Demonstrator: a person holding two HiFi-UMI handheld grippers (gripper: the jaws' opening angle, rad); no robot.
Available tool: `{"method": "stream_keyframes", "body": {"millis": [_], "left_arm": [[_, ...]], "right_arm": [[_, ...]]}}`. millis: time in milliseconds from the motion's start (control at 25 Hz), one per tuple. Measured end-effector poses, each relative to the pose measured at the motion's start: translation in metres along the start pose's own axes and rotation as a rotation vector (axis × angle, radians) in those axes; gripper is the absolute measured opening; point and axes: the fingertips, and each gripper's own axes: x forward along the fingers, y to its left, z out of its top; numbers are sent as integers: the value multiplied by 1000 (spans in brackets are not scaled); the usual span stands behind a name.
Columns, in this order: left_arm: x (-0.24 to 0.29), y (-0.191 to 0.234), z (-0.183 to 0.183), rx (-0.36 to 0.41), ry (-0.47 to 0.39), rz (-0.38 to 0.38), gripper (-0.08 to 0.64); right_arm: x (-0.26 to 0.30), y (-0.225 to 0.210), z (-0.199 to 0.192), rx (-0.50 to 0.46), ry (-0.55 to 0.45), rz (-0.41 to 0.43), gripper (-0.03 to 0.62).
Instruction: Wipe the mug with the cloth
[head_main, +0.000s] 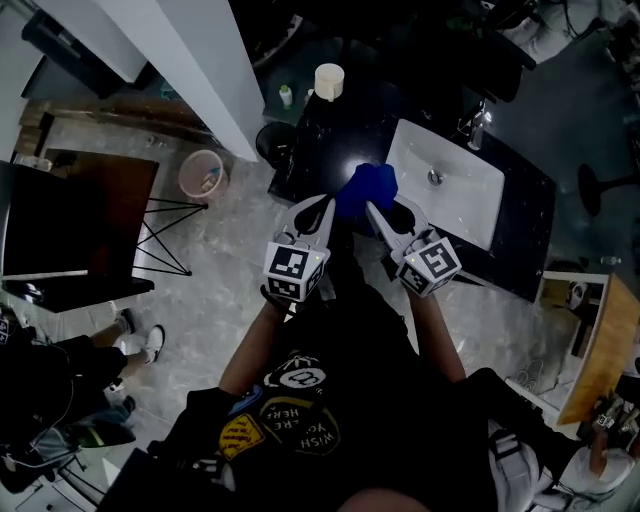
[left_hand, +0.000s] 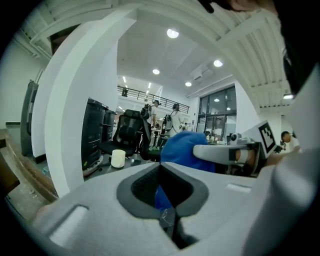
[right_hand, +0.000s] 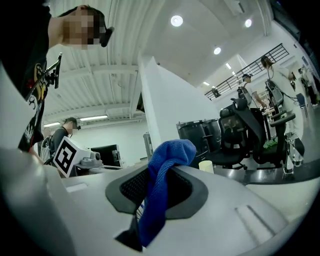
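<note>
Two grippers meet on one blue cloth (head_main: 366, 188): the left gripper (head_main: 325, 210) has its jaws pressed together with blue fabric caught in the gap, and the right gripper (head_main: 373, 210) pinches a fold that rises above its jaws and hangs down between them. The bunched cloth is held over the dark counter (head_main: 325, 150), beside the white basin (head_main: 462, 198). The cream mug (head_main: 329, 80) stands farther back on the counter, well apart from the cloth, near a small green-capped bottle (head_main: 286, 96). Upside-down print on the person's black shirt (head_main: 350, 340) includes "WISH" and "HERE"
</note>
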Motion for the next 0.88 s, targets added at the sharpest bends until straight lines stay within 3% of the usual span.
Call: {"method": "stream_keyframes", "body": {"millis": [120, 400, 600, 880], "left_arm": [[-34, -15, 5, -15, -38, 9, 6], [-76, -50, -4, -16, -47, 31, 6], [-72, -61, 4, -30, -60, 72, 6], [-43, -106, 22, 26, -61, 67, 6]], "right_arm": [[-27, 32, -4, 33, -24, -20, 78], [-73, 60, -26, 81, -2, -48, 78], [-78, 65, -7, 46, -8, 17, 78], [-103, 34, 23, 16, -25, 43, 78]]}}
